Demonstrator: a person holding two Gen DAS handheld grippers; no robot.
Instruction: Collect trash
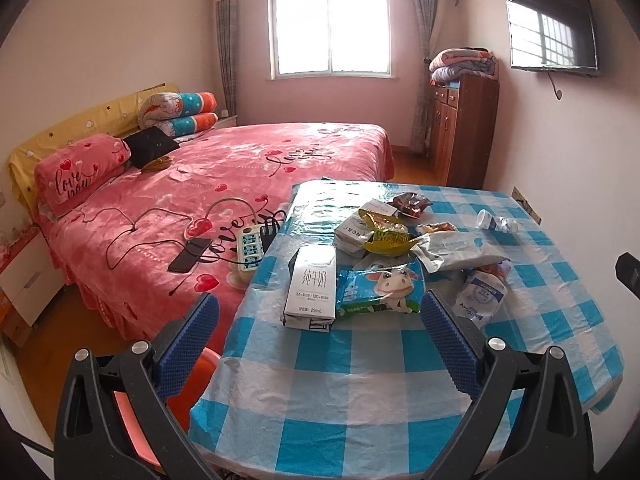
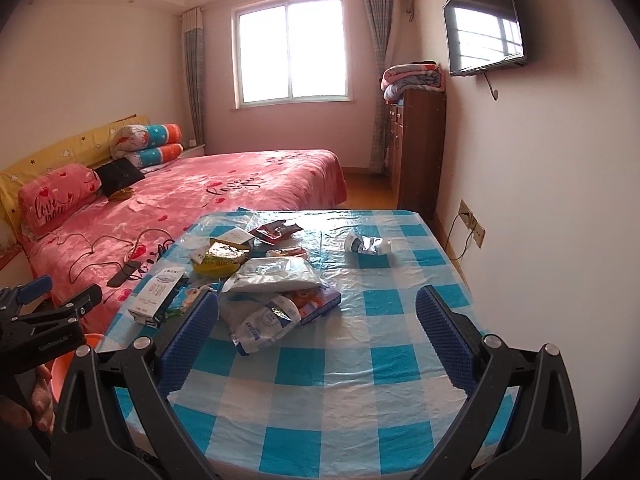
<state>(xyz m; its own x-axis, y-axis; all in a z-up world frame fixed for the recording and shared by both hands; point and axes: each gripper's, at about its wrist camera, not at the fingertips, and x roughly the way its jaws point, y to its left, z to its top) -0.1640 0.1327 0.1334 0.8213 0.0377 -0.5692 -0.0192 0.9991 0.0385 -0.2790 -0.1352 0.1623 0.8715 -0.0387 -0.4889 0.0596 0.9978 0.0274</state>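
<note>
— What's around you from the bed point(image 1: 248, 168)?

— You've got its pink heart-print cover filling the room's left side, a yellow headboard point(image 1: 80, 128) at its head. Beyond its foot a bright window point(image 1: 330, 26) with grey curtains lights the pale walls. Right of the bed stands a brown cabinet point(image 1: 460, 128), a wall television point(image 1: 554, 26) above, wood floor point(image 1: 408, 168) between.

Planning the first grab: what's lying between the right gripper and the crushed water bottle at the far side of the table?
Nothing. In the right wrist view, only bare checked tablecloth lies between the right gripper and the crushed bottle.
</note>
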